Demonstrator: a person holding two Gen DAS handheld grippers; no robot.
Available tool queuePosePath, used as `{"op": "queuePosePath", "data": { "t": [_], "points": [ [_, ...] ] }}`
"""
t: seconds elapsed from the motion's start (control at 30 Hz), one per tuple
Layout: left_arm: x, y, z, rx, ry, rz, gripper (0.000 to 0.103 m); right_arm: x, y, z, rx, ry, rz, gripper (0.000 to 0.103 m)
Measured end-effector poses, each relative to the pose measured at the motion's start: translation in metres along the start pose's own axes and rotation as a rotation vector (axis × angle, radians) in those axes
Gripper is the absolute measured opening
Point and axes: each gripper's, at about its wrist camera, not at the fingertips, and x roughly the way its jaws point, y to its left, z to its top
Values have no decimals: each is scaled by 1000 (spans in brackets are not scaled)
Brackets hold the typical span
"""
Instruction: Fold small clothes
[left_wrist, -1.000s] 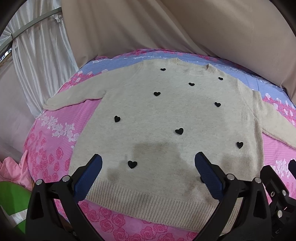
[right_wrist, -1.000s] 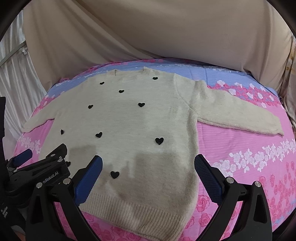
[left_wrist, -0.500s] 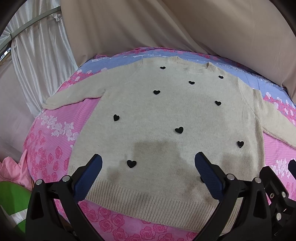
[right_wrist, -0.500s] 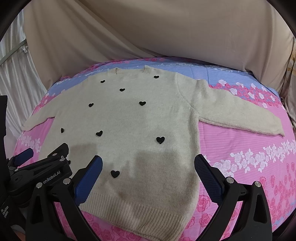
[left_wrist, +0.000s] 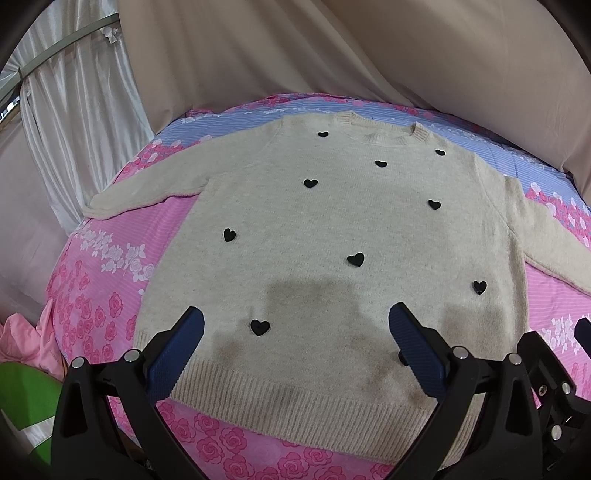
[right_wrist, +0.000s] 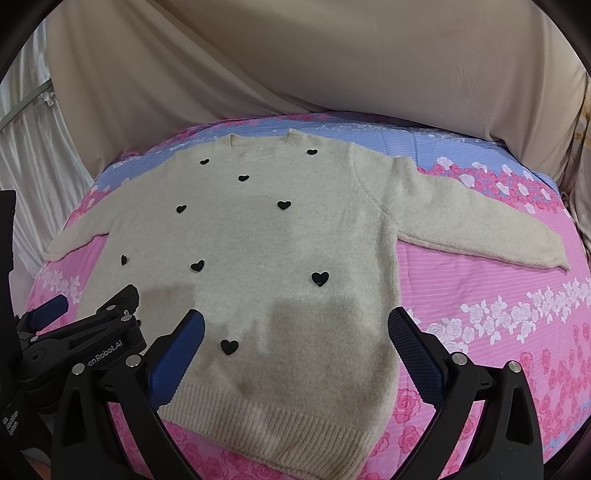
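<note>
A cream knitted sweater (left_wrist: 332, 221) with small black hearts lies flat and face up on the bed, both sleeves spread out; it also shows in the right wrist view (right_wrist: 277, 240). My left gripper (left_wrist: 295, 332) is open and empty, hovering above the sweater's hem. My right gripper (right_wrist: 295, 332) is open and empty above the hem's right part. The left gripper (right_wrist: 55, 314) shows at the lower left of the right wrist view, and part of the right gripper (left_wrist: 554, 369) at the lower right of the left wrist view.
The bed sheet (right_wrist: 498, 314) is pink and blue with rose prints. A beige cloth backdrop (right_wrist: 295, 66) hangs behind the bed, white curtains (left_wrist: 74, 110) at the left. Pink and green fabric (left_wrist: 18, 369) lies off the bed's left edge.
Both grippers have drawn back a little and risen slightly, so the sweater sits a bit lower and farther in view. The sweater has not moved.
</note>
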Motion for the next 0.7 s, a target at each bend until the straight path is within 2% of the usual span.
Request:
{"op": "queuePosePath", "data": {
  "t": [0.23,0.37,0.43,0.5,0.6,0.7],
  "points": [
    [3,-1,0,5,10,0,98,6,-6,2,14,15,7,98],
    [9,-3,2,-12,35,-35,98,18,-35,7,81,11,-9,97],
    [9,-3,5,-38,44,-82,98,27,-71,11,164,4,-46,95],
    [8,-2,8,-63,43,-120,98,39,-128,16,307,5,-94,95],
    [6,-5,13,-89,27,-152,98,47,-236,19,545,-25,-153,94],
    [5,-7,18,-106,18,-152,98,52,-333,20,709,-47,-227,92]
  ]
}}
